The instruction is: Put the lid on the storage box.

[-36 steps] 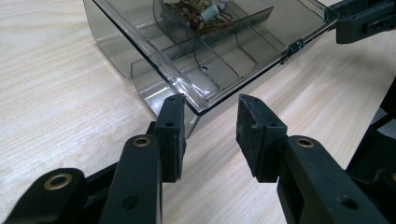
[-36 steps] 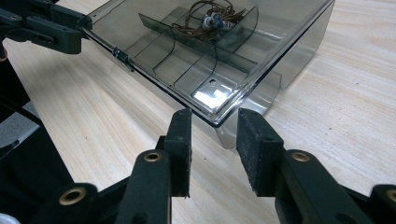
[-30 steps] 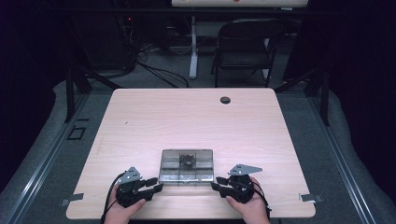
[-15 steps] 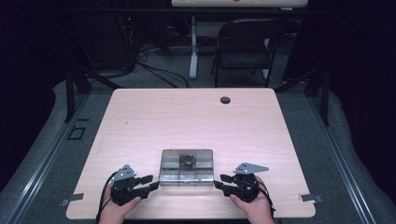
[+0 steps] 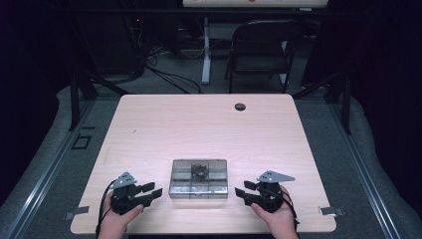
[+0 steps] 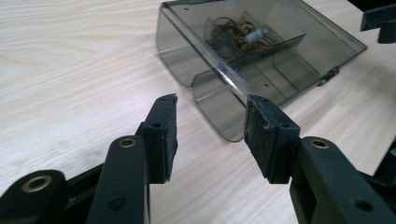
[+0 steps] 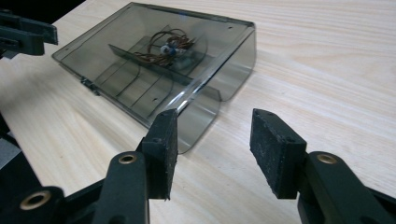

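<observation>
A smoky see-through plastic box point(image 5: 199, 178) lies flat near the front of the wooden table point(image 5: 199, 129); one of its compartments holds a tangle of brown wire point(image 6: 238, 35). My left gripper point(image 5: 152, 191) is left of the box and apart from it. Its jaws have just been opening and now stand open, with the box's near corner point(image 6: 224, 116) just beyond the pads point(image 6: 163, 133). My right gripper point(image 5: 242, 193) is on the box's right side, also apart from it. Its jaws have just been opening too, with nothing pressed between them point(image 7: 212, 135).
A round black grommet point(image 5: 240, 106) sits at the table's far edge. A dark folding chair point(image 5: 259, 50) and cables are on the floor behind. Metal brackets point(image 5: 331, 210) stick out at the table's front corners. Bare tabletop stretches beyond the box.
Both grippers were against the box's sides and have let go. Their jaws stand wider, and the left hand has drawn back to the left.
</observation>
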Motion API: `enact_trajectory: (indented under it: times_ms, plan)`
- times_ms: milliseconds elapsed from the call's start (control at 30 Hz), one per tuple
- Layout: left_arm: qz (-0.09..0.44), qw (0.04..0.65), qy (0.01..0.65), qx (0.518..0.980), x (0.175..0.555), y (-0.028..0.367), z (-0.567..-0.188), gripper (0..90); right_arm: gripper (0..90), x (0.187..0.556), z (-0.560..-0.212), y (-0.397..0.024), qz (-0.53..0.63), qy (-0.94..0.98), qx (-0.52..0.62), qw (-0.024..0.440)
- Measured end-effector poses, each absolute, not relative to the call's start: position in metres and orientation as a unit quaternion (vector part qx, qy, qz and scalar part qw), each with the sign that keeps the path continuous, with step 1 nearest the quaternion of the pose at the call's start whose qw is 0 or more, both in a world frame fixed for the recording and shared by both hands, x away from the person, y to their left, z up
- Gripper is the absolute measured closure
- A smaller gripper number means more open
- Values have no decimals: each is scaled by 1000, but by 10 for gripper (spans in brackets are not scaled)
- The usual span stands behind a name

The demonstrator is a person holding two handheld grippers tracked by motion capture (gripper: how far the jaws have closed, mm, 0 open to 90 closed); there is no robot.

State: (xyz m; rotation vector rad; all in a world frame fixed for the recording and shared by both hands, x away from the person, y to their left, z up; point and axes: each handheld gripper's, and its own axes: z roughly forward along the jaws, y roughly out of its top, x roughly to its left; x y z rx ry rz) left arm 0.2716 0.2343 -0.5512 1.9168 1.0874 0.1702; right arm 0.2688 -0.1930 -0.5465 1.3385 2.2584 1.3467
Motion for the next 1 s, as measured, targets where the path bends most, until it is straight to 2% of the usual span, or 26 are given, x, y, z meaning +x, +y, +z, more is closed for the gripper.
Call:
enact_trajectory:
  times_ms: [1000]
  plan:
    - [98, 424, 488, 757, 290, 262, -567, 533, 468, 281, -566, -218, 417, 751, 496, 131]
